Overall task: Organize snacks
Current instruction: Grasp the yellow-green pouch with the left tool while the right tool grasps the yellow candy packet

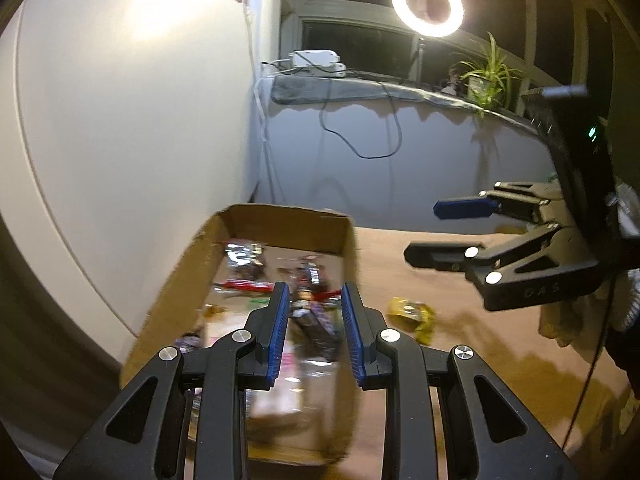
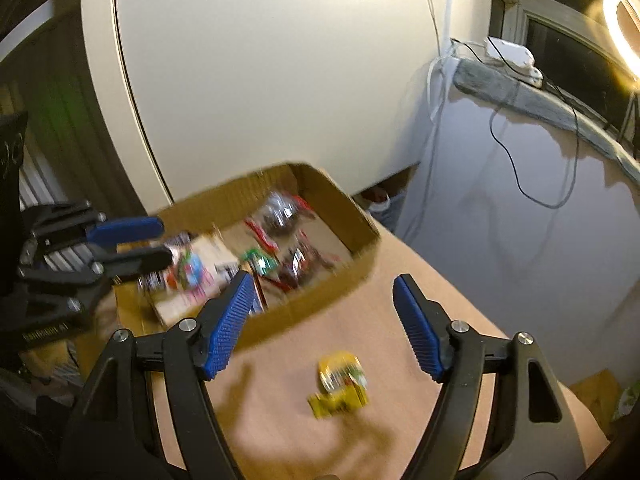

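Note:
An open cardboard box (image 1: 348, 240) (image 2: 360, 224) stands on the brown table and holds several snack packets (image 1: 244, 258) (image 2: 280, 216). A yellow snack packet (image 1: 412, 314) (image 2: 340, 384) lies on the table to the right of the box. My left gripper (image 1: 314, 292) is open and empty above the box's near end; it also shows in the right wrist view (image 2: 160, 240). My right gripper (image 2: 324, 280) is open and empty, above the table just behind the yellow packet; it shows in the left wrist view (image 1: 424, 232) to the right of the box.
A white cabinet panel (image 1: 120, 120) rises behind the box on the left. A wall with a hanging cable (image 1: 360, 136) stands behind the table. A sill holds a ring light (image 1: 426, 4), a plant (image 1: 488, 76) and a white power strip (image 1: 316, 60).

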`<state>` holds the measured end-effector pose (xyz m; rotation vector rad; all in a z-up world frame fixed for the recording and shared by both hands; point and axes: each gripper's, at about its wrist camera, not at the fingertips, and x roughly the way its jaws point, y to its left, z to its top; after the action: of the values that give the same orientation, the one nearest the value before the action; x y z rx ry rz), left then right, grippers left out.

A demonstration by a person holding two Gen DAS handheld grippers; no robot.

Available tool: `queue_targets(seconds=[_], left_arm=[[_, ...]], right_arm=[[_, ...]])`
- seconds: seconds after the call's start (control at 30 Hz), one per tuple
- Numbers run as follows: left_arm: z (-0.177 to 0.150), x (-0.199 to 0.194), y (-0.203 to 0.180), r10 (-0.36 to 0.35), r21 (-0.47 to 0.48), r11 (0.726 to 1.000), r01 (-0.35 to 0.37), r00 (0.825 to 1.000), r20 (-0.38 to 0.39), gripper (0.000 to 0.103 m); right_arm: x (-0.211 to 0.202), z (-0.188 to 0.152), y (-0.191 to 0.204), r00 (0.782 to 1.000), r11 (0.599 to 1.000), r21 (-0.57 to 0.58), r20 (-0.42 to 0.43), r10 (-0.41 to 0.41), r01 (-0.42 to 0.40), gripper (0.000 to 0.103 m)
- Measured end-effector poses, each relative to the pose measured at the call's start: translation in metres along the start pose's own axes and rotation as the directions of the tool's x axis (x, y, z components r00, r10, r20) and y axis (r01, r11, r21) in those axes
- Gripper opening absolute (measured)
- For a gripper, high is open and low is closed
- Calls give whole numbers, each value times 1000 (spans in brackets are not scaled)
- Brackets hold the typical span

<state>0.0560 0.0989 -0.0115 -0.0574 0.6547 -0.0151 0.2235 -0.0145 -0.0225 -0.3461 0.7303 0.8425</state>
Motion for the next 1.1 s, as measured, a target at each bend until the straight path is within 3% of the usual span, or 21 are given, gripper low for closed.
queue_targets(seconds=[0.37,0.73,0.97,1.1], left_arm=[[-13,4,-47,-57,40,997,58,998,-40,25],[-23,21,-70,-64,60,996,70,993,-95,25],[-24,35,-78,-71,67,995,80,990,-123,25],[-24,45,-83,-80,69,993,91,987,-141,25]], right_arm=[[25,-64,-8,990,999,-13,-140,30,-33,60],[47,-79,-8,985,997,-30,-163,59,-65,60],[60,-82,-16,980,998,-28,-192,51,-57,35],[58,-86,-23,978,997,-24,-196,63,-69,29]])
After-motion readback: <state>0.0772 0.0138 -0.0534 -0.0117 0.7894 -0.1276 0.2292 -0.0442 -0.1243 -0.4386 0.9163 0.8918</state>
